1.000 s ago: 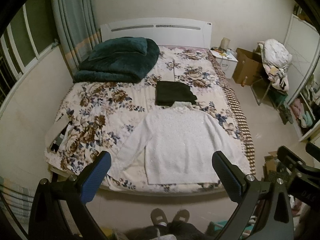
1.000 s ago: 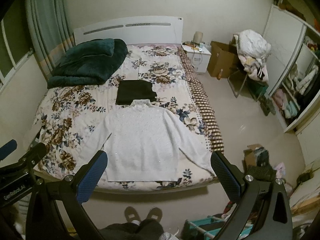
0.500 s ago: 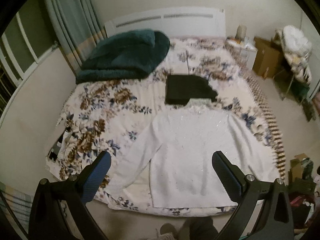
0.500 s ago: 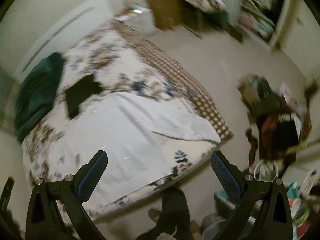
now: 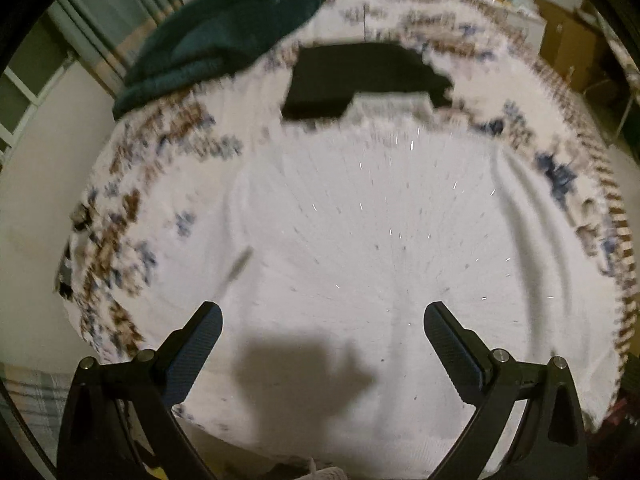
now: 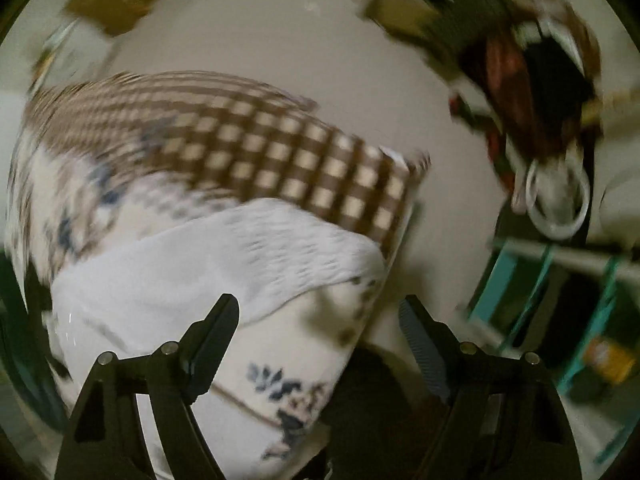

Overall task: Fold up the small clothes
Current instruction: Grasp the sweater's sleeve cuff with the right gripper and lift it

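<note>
- Looking down along my left gripper (image 5: 322, 320), I see one bed (image 5: 132, 208) with a floral cover filling most of the view, blurred all round.
- One white sweater (image 5: 360, 240) lies spread flat on the near half of that bed, its collar at the far end and small glints scattered over the knit.
- One folded black garment (image 5: 352, 76) sits just beyond the collar, touching or slightly under it; I cannot tell which.
- One dark green blanket (image 5: 216, 36) is heaped at the far left of the bed, well apart from the sweater.
- A curtain (image 5: 104, 36) hangs along the far left wall, and a brown cardboard box (image 5: 568, 36) stands at the far right.
- My left claw is spread wide above the sweater's near hem, holding nothing, with its shadow falling on the cloth between the fingers (image 5: 200, 344).
- Along my right gripper (image 6: 320, 320) I see the bed's near right corner, where one sweater sleeve (image 6: 280, 252) lies on the cover beside a brown checked border (image 6: 288, 160).
- My right claw is also wide apart and empty, the sleeve just past its left finger.
- Right of the bed is pale floor (image 6: 304, 40), a teal rack (image 6: 560, 300) at the near right and a blurred clutter pile (image 6: 528, 92) farther off.
</note>
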Demonstrator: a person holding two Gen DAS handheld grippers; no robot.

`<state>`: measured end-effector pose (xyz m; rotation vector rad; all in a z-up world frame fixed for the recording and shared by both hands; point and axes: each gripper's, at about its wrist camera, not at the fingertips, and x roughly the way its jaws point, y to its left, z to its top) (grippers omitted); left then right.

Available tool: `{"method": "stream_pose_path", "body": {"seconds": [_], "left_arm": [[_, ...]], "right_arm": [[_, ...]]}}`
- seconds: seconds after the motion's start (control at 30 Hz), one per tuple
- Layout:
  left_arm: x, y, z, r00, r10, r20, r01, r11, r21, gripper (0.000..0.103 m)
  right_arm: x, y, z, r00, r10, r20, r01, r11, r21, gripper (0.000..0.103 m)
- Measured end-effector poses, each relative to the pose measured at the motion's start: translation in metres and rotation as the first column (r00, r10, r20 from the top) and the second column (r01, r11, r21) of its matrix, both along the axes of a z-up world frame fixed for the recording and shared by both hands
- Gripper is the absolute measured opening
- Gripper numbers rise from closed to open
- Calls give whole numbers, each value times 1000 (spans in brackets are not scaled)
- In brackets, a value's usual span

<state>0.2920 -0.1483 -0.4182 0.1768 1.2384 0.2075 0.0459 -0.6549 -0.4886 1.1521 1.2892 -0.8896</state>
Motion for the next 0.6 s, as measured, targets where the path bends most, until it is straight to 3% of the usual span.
{"method": "stream_pose_path", "body": {"seconds": [0.1, 0.23, 0.27, 0.3, 0.33, 0.4, 0.47, 0.53, 0.6], "left_arm": [[7, -2, -40, 997, 41, -72, -42, 999, -18, 103], [13, -15, -73, 992, 16, -122, -20, 999, -30, 103], [14, -19, -76, 992, 5, -123, -9, 1000, -26, 103], [15, -22, -80, 993, -10, -120, 7, 1000, -22, 103], [15, -25, -83, 993, -25, -118, 22, 1000, -23, 103], [16, -29, -88, 992, -42, -123, 39, 999, -21, 103], [20, -30, -91, 991, -47, -125, 44, 999, -27, 103], [21, -30, -89, 992, -51, -114, 48, 998, -28, 103], [23, -29, -87, 993, -56, -101, 53, 998, -32, 103]], "right_arm": [[-31, -7, -50, 975, -215, 51, 207, 969, 133, 84], [-47, -5, -89, 879, -442, 179, 388, 882, 268, 83], [-47, -4, -92, 861, -467, 201, 408, 871, 274, 77], [-45, -6, -96, 844, -487, 225, 426, 864, 269, 63], [-41, -7, -98, 837, -491, 240, 437, 865, 246, 53], [-33, -10, -93, 854, -466, 231, 440, 884, 159, 15], [-23, -13, -79, 880, -418, 227, 418, 907, 53, 12], [-9, -14, -48, 911, -320, 262, 349, 934, -75, 11], [1, -13, -15, 925, -228, 305, 293, 938, -187, 11]]}}
